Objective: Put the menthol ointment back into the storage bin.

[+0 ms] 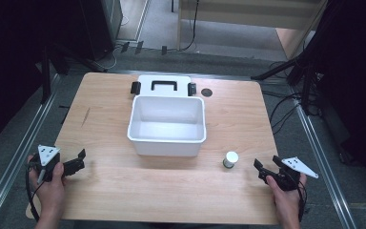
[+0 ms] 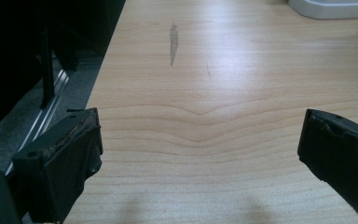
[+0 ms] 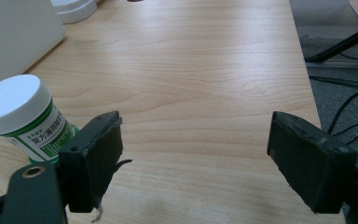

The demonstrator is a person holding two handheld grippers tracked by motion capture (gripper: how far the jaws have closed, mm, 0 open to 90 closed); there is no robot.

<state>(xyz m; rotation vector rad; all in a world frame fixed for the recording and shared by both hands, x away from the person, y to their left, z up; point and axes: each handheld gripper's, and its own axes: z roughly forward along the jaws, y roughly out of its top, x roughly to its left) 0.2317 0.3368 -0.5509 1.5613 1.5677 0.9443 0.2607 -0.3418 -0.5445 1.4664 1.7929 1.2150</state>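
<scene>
Jar upright near table's right front corner, just off bin's front right corner. My right tool just beside it, jaws wide, nothing held. My left tool near left front corner, jaws wide, empty too. I judge jar light, rigid plastic; smooth label and cap likely slippery. I'd grip mid-body below cap, jaws square, squeeze gently to avoid tipping.
</scene>
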